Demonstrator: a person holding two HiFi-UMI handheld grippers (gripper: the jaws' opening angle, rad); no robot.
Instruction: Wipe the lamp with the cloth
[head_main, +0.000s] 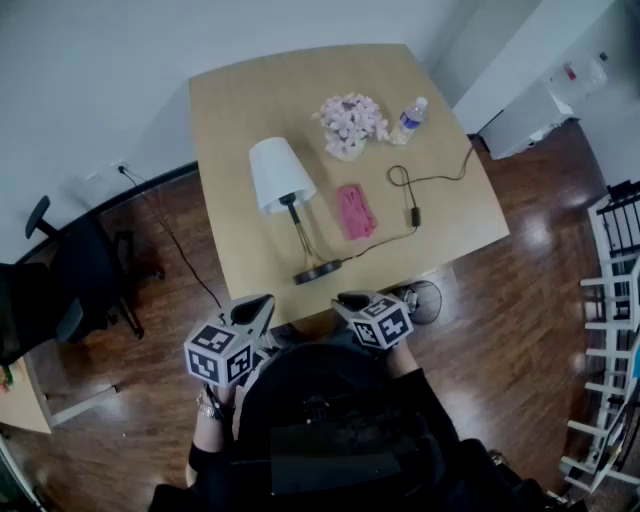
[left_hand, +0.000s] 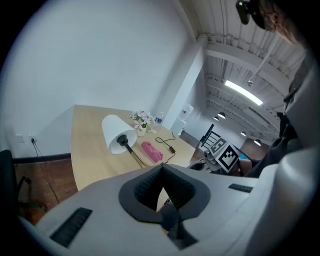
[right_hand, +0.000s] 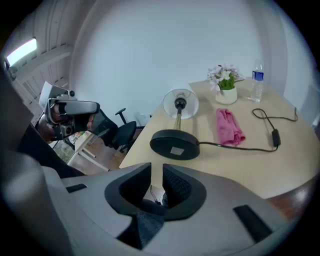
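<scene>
A lamp with a white shade (head_main: 279, 173) and a black round base (head_main: 318, 271) stands on the wooden table (head_main: 240, 100). Right of its stem lies a folded pink cloth (head_main: 356, 211). Both grippers hover at the table's near edge, short of the lamp. My left gripper (left_hand: 161, 169) is shut with nothing in it; ahead of it are the shade (left_hand: 116, 134) and the cloth (left_hand: 152, 151). My right gripper (right_hand: 156, 174) stands open by a narrow gap, empty, just before the lamp base (right_hand: 174, 143); the cloth (right_hand: 228, 127) lies beyond, to the right.
A pot of pale flowers (head_main: 350, 125) and a water bottle (head_main: 410, 117) stand at the table's far side. The lamp's black cable (head_main: 415, 205) loops over the right half. An office chair (head_main: 70, 270) stands left of the table, and white railings (head_main: 610, 330) at the right.
</scene>
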